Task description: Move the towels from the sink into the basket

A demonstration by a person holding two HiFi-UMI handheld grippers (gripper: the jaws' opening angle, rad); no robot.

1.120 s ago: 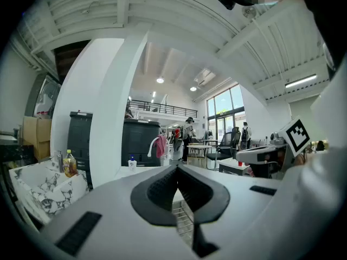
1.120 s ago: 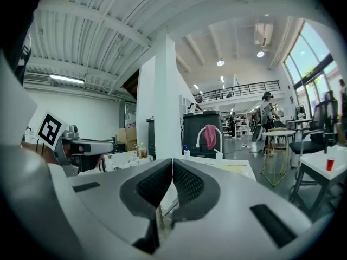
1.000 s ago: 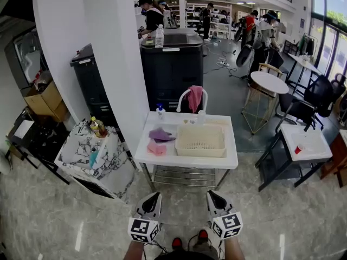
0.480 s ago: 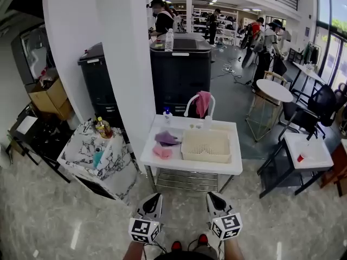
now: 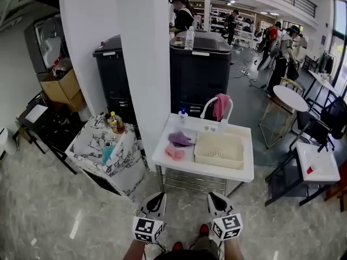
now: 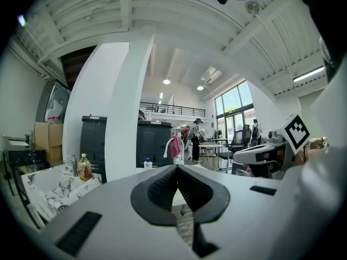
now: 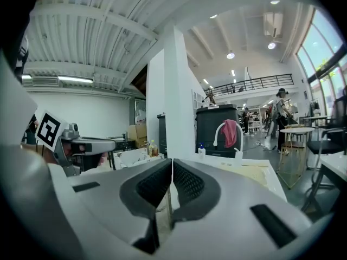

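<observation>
Held left gripper (image 5: 156, 197) and right gripper (image 5: 213, 196) low, jaws together, empty, well short of sink (image 5: 200, 170), presumably too far for grabbing towels (image 5: 179, 140).

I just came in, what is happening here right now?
A person stands back from the white sink with a gripper in each hand. The left gripper and the right gripper are shut, empty and held low. A purple towel and a pink towel lie in the sink beside the empty basket; another pink cloth hangs on the faucet.
</observation>
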